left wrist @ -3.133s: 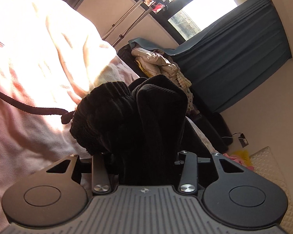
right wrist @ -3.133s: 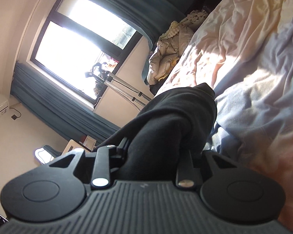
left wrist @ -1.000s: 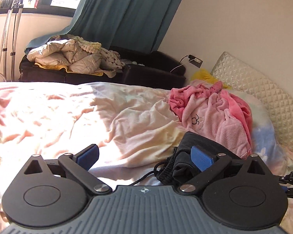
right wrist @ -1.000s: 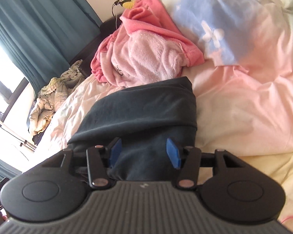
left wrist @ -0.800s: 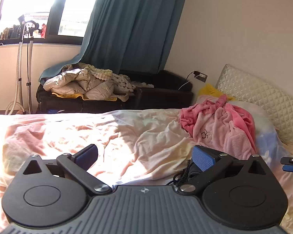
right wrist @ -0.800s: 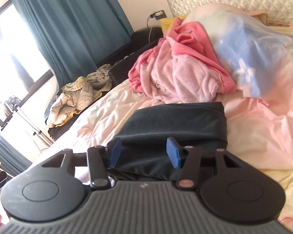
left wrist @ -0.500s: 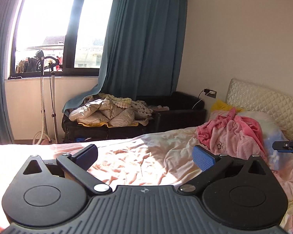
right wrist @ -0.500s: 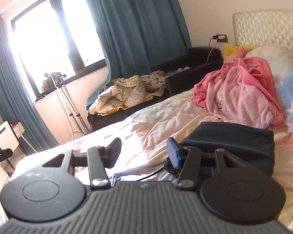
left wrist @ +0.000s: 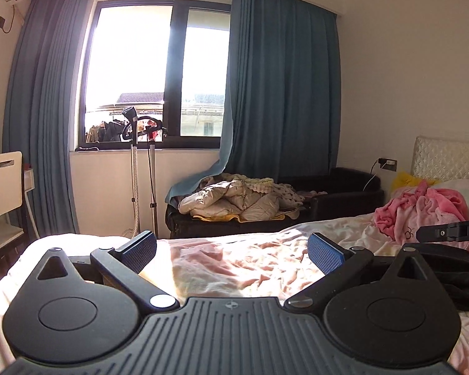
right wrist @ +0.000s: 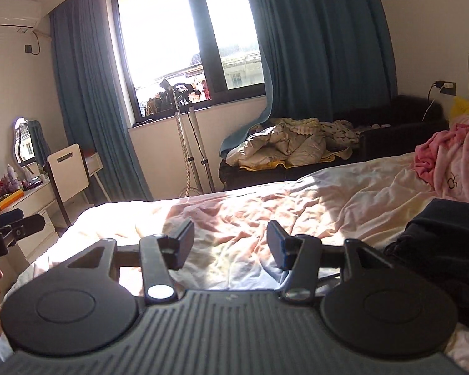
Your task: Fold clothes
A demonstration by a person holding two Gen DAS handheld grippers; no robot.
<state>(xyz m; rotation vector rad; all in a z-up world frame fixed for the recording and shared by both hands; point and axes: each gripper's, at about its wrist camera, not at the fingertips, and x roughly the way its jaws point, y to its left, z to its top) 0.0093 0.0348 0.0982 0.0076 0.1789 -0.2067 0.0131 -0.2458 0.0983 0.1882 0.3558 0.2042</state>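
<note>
Sunlight lay across the rumpled pink bed (left wrist: 234, 265) in front of a wide window (left wrist: 153, 72) framed by blue curtains (left wrist: 281, 93). You held your left gripper (left wrist: 231, 251) above the sheet with its fingers spread wide and nothing between them. Your right gripper (right wrist: 229, 243) also hung over the bed, fingers apart and empty. Your folded dark garment (right wrist: 437, 250) sat on the bed to the right, near the pink fleece robe (right wrist: 453, 162) by the headboard. Against the far wall, a black sofa (left wrist: 344, 193) carried a heap of pale quilted jackets (left wrist: 234, 200), left of a garment steamer stand (left wrist: 140, 168).
</note>
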